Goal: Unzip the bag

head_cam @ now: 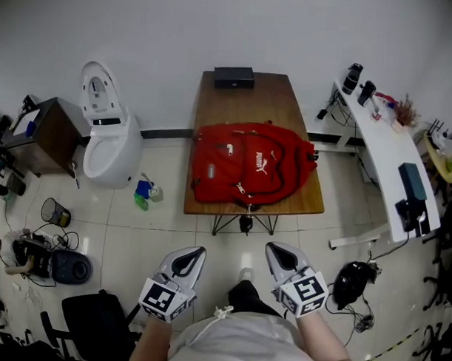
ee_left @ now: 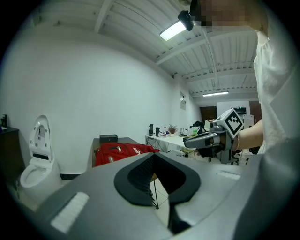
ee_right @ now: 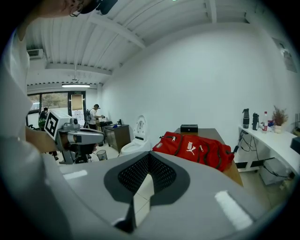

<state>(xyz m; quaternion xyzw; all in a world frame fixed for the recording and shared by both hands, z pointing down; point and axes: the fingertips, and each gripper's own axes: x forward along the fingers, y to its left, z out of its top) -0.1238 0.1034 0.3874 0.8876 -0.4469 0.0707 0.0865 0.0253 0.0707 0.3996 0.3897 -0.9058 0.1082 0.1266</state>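
A red backpack point(head_cam: 252, 162) with a white logo lies flat on the wooden table point(head_cam: 247, 92), its zips closed as far as I can see. It also shows far off in the left gripper view as the backpack point(ee_left: 119, 152) and in the right gripper view as the backpack point(ee_right: 197, 150). My left gripper point(head_cam: 197, 251) and right gripper point(head_cam: 272, 249) hang close to my body, well short of the table's near edge. Both are shut with nothing between the jaws, as the left gripper point(ee_left: 152, 157) and right gripper point(ee_right: 148, 155) show in their own views.
A black box point(head_cam: 233, 77) sits at the table's far end. A white toilet point(head_cam: 105, 142) stands to the left and a long white desk point(head_cam: 386, 145) to the right. On the floor are small bottles point(head_cam: 144, 194), a bin point(head_cam: 54, 212), a black chair point(head_cam: 95, 316) and a dark helmet-like object point(head_cam: 352, 280).
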